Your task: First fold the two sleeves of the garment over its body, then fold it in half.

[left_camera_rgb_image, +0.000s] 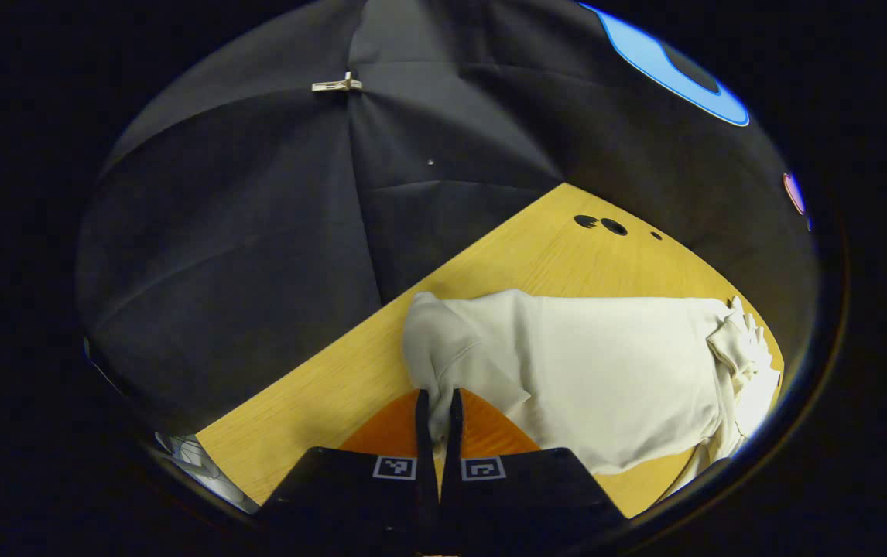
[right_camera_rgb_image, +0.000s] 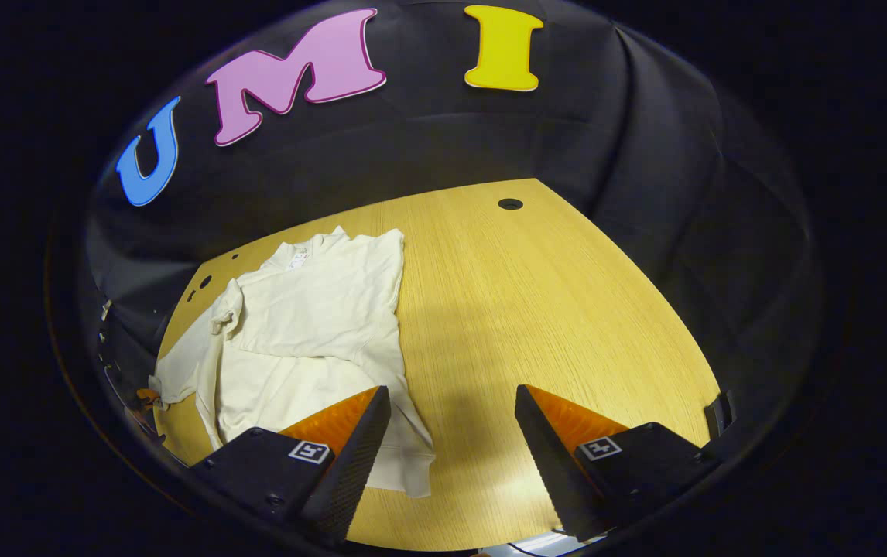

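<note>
A cream long-sleeved garment (left_camera_rgb_image: 606, 371) lies spread on the wooden table (left_camera_rgb_image: 320, 394). In the left gripper view my left gripper (left_camera_rgb_image: 436, 422) is shut on a fold of its sleeve (left_camera_rgb_image: 443, 348), which bunches up just ahead of the fingers. In the right gripper view the garment (right_camera_rgb_image: 312, 317) lies at the left of the table (right_camera_rgb_image: 536, 309), collar toward the far wall, with one sleeve (right_camera_rgb_image: 180, 371) trailing to the left edge. My right gripper (right_camera_rgb_image: 451, 433) is open above bare wood, its left finger over the garment's near edge, nothing between the fingers.
Black cloth walls close the table on its far sides. Small round holes (left_camera_rgb_image: 602, 224) sit near the table's far corner, and one more hole (right_camera_rgb_image: 510, 203) near the back edge. Bare wood stretches right of the garment.
</note>
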A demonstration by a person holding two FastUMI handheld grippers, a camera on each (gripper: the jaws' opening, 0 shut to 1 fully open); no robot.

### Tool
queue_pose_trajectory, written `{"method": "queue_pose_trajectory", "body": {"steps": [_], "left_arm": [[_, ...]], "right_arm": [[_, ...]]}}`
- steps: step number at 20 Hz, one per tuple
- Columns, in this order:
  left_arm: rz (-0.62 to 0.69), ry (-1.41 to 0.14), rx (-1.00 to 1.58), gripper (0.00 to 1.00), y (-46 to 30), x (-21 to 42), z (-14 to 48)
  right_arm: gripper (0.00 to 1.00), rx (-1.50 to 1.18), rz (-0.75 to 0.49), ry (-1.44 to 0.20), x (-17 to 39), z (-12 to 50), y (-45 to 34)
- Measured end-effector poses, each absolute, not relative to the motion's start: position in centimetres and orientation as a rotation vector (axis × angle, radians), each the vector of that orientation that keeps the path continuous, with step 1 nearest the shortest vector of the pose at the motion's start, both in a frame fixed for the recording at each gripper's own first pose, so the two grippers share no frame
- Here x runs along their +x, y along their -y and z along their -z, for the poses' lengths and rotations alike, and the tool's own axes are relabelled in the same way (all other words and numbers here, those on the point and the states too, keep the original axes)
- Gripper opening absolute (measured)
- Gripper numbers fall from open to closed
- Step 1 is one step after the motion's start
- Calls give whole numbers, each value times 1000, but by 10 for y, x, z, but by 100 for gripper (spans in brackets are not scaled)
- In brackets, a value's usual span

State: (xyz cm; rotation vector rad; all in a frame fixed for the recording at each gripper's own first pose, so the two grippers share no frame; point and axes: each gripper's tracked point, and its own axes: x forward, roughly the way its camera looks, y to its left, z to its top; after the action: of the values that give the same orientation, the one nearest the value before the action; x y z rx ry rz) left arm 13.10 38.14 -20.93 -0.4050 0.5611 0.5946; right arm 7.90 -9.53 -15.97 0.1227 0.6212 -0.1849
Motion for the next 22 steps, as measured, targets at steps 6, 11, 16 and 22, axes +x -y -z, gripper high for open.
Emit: {"method": "queue_pose_trajectory", "body": {"steps": [6,11,16,22], "left_arm": [[-539,-483,-432,6,-356,160,166],[-410,-361,-375,6,-311,215,81],[-226,-296,-310,6,-224,275,16],[49,-275,-233,6,-69,330,-26]], "right_arm": [[99,142,205,-605,79,157,110],[99,168,227,-604,75,164,123],[99,203,243,-622,68,175,132],[99,207,268,-618,65,179,146]]}}
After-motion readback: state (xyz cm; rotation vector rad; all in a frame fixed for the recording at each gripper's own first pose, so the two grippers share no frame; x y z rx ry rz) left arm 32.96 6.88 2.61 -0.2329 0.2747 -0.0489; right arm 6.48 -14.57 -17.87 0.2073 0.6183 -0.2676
